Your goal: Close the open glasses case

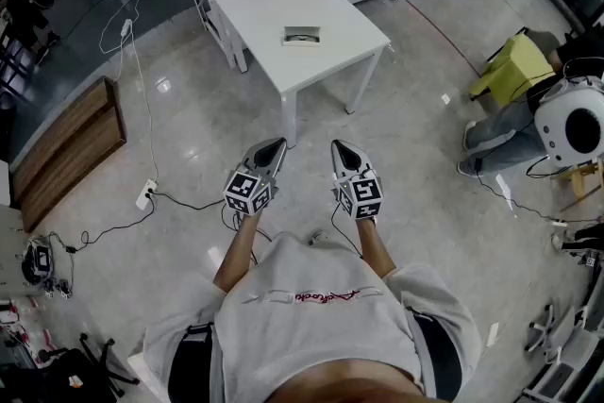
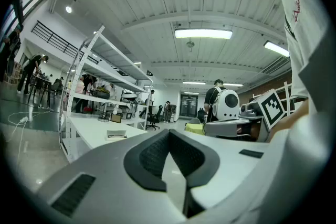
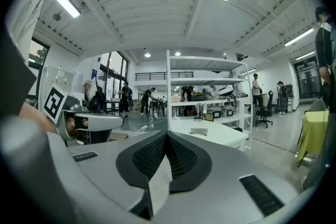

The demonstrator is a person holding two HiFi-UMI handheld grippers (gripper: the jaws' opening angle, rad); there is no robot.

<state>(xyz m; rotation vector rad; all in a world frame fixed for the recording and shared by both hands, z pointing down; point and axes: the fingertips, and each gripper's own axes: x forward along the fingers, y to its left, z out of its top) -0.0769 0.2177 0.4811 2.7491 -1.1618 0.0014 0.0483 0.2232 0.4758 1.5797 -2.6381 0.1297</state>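
Head view: the grey, smooth-shelled left gripper [image 1: 272, 148] and the matching right gripper [image 1: 341, 149] are held side by side in front of the person's torso. Both point toward 12 o'clock, and each carries a cube with black-and-white square markers at its rear. At 12 o'clock, well apart from both tools, stands a white, flat-topped, square-legged table [image 1: 264, 14]. The small pale rectangular glasses case [image 1: 301, 35] lies near the middle of the table with a dark curved shape visible inside. Only this view shows the glossy, pale stone-patterned floor [image 1: 406, 156], a brown wooden slatted panel [image 1: 66, 151] at 9 o'clock and a white power strip [image 1: 144, 194] on a trailing cable. The left gripper view [image 2: 168, 132] settles the tool state. Its black pads, textured with a fine dimpled mesh, meet at the tips with nothing between them. The glasses case [image 2: 116, 135] sits at 10 o'clock on the table [image 2: 86, 131], with a white metal shelving rack [image 2: 105, 60] behind it. The right gripper view [image 3: 167, 135] shows the same closed, empty condition, its mesh pads touching at the tip. The glasses case [image 3: 198, 134] lies at 1 o'clock on the table [image 3: 223, 138]. Neither gripper touches the case.
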